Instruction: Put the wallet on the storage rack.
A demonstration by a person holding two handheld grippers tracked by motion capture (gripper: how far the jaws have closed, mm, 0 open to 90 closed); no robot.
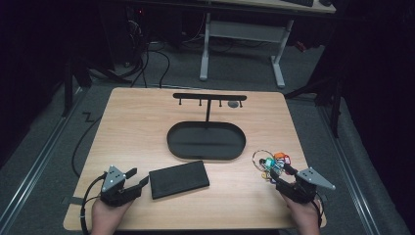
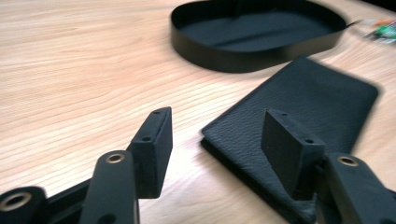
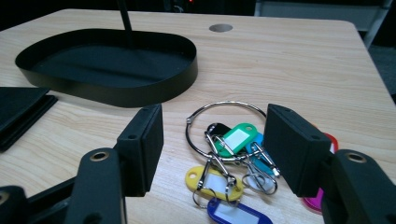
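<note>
Lying flat near the desk's right front corner: a key bunch (image 3: 229, 154) on a big wire ring, with plastic tags in green, yellow, blue, black and pink fanned toward the front edge. Probably light but loose and floppy, the tags liable to swing and slide on the smooth wood; the thin steel ring looks stiff, likely slippery, and seems the best place to pinch, at its bare far arc where no clip or tag crowds it. Right gripper (image 3: 212, 147) poised low over the bunch, jaws spread wide on either side of the ring, nothing clamped. Toward the front edge left of middle, a flat black wallet (image 2: 299, 121), pebbled leather-like skin, probably soft and a little yielding, thin enough to need a grip across one edge. Left gripper (image 2: 217, 140) at the front left corner, jaws apart, one pad (image 2: 152, 149) over bare wood and the other over the wallet's near corner, holding nothing. Behind both, at the desk's middle, a black oval tray (image 1: 172, 142) with a low wall, carrying an upright post and a crossbar with small hooks (image 1: 209, 97) toward the far edge. Tray wall close to the ring on its far left side: little room there for a jaw.
</note>
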